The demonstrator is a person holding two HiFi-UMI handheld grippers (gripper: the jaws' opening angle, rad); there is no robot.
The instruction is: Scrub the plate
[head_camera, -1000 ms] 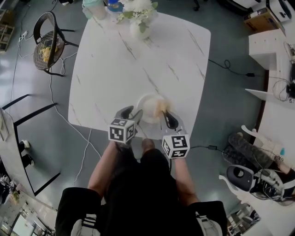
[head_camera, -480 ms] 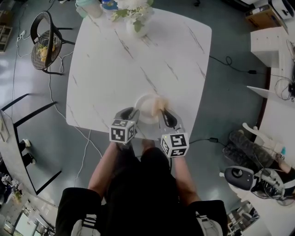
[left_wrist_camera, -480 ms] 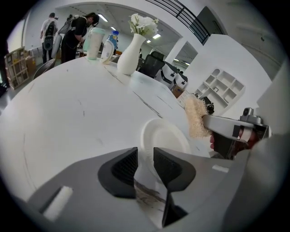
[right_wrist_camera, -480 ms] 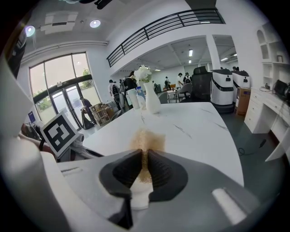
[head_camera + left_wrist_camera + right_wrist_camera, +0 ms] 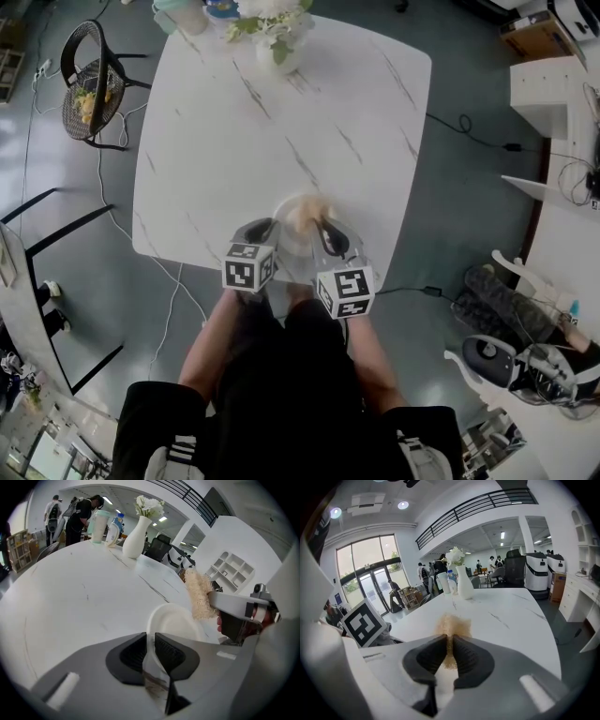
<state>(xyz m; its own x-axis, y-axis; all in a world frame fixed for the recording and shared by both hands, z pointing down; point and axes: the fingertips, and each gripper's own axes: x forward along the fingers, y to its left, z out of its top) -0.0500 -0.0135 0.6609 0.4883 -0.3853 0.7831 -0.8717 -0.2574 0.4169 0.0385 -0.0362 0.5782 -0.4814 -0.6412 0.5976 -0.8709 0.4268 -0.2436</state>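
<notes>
A small white plate (image 5: 289,230) lies near the front edge of the white marble table (image 5: 281,122). My left gripper (image 5: 270,231) is at the plate's left rim. Its jaws have just been closing, and in the left gripper view the plate (image 5: 176,620) has its rim clamped between the pads of my left gripper (image 5: 151,641). My right gripper (image 5: 323,232) is shut on a tan fibrous scrubber (image 5: 305,215), which sits over the plate's right part. In the right gripper view the scrubber (image 5: 452,625) sticks out past the closed jaws of my right gripper (image 5: 450,651).
A white vase with white flowers (image 5: 277,42) and a cup and bottle (image 5: 202,11) stand at the table's far edge. A black wire chair (image 5: 89,84) is off the far left corner. Cables run on the floor. People stand far off (image 5: 79,513).
The left jaws have closed onto the plate's rim. The right gripper with the scrubber has shifted slightly left over the plate.
</notes>
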